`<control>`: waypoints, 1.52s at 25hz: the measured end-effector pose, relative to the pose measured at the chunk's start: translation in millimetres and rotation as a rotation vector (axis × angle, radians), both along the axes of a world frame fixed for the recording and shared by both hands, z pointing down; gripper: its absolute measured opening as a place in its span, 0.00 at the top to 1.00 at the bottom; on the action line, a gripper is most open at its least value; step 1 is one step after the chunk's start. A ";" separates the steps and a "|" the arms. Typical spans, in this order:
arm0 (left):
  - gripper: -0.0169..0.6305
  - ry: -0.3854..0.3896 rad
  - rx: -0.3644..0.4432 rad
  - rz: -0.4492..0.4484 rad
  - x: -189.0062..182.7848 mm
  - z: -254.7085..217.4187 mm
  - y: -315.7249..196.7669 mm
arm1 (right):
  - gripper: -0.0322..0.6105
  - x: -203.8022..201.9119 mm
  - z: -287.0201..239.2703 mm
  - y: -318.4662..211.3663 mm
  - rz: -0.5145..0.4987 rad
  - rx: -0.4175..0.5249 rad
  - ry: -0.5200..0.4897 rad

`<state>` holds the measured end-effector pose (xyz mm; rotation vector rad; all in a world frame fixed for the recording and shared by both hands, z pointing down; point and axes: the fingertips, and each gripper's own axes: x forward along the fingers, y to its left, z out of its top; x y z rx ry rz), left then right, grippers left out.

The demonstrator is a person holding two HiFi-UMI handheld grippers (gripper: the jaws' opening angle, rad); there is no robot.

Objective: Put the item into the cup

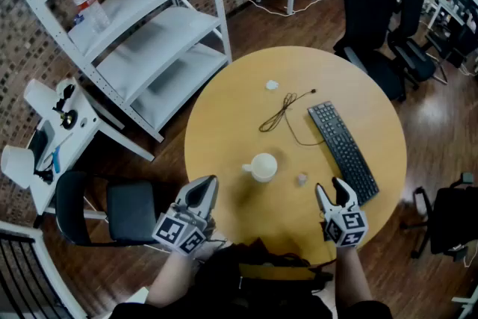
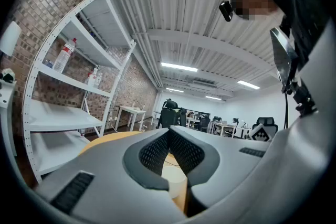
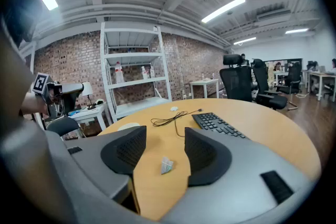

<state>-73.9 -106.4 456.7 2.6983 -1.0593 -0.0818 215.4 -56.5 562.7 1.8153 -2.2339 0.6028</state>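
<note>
A white cup (image 1: 263,166) stands near the middle of the round wooden table (image 1: 224,123). The item (image 1: 302,179), a small pale grey piece, lies on the table just right of the cup. My right gripper (image 1: 333,192) hovers at the table's near edge, a little behind and right of the item, open and empty. In the right gripper view the item (image 3: 166,165) lies on the table ahead, between the spread jaws of this gripper (image 3: 164,139). My left gripper (image 1: 207,187) sits at the near left edge, shut on nothing. The cup (image 2: 176,181) shows past its closed tips (image 2: 169,134).
A black keyboard (image 1: 343,149) lies at the table's right, a black cable (image 1: 284,112) and a small white object (image 1: 272,85) farther back. White shelving (image 1: 149,33) stands to the left, office chairs (image 1: 377,4) at the back right, and a black chair (image 1: 112,209) at the near left.
</note>
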 end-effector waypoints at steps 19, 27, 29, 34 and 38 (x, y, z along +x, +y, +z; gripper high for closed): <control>0.98 -0.016 -0.120 -0.043 -41.8 42.7 -28.1 | 0.68 -6.4 150.5 -65.1 0.042 -0.389 0.236; 0.98 -0.003 -0.098 -0.018 -37.3 39.2 -37.9 | 0.81 -11.3 118.8 -66.9 0.053 -0.317 0.210; 0.98 0.008 -0.088 -0.023 -37.7 36.0 -39.8 | 0.81 -15.5 92.3 -74.8 0.041 -0.253 0.196; 0.98 0.031 -0.053 -0.056 -43.2 24.0 -41.9 | 0.81 -39.8 23.0 -104.8 -0.025 -0.077 0.146; 0.98 0.055 -0.037 -0.081 -53.7 17.2 -39.1 | 0.81 -75.2 -16.9 -119.3 -0.106 0.015 0.118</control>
